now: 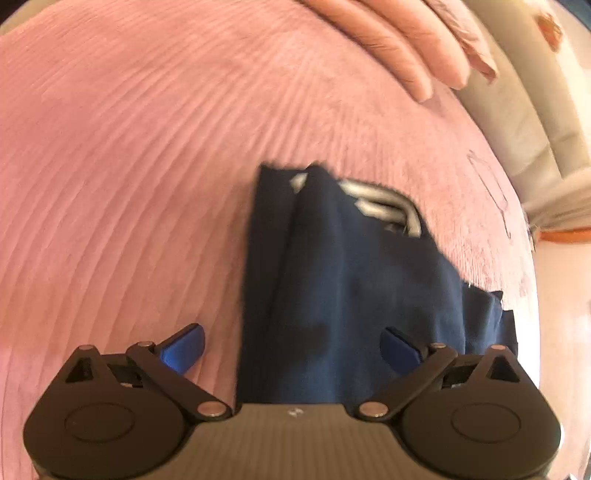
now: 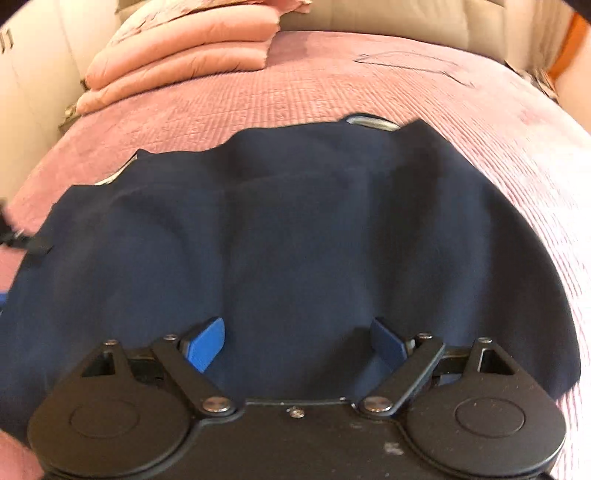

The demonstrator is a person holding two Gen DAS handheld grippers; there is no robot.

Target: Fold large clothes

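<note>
Garment [image 2: 295, 229], navy blue, is being seen spread on a pink bedspread [image 2: 498, 122]; in the right wrist view it is filling most of the lower frame, with soft creases running across it. A pale grey trim [image 2: 373, 122] is showing at its far edge. In the left wrist view the garment [image 1: 332, 288] is appearing narrower, lying in lengthwise folds, with the grey trim [image 1: 384, 203] exposed near its far end.

Left gripper [image 1: 293, 345] is being held spread wide; one blue pad [image 1: 184, 347] is being seen over the bedspread [image 1: 129, 184] just beside the cloth edge, the other over the cloth. Nothing is being gripped between the pads.

Right gripper [image 2: 295, 345] is likewise being held spread wide above the garment, both blue pads [image 2: 205, 343] being seen against the navy cloth, with nothing clamped between them. Whether the pads are touching the fabric cannot be told.

Folded pink quilts [image 2: 177, 59] are being seen stacked at the far left of the bed in the right view, well apart from the garment. A cream padded headboard [image 2: 388, 18] is being seen behind. Both views are being affected by slight blur.
</note>
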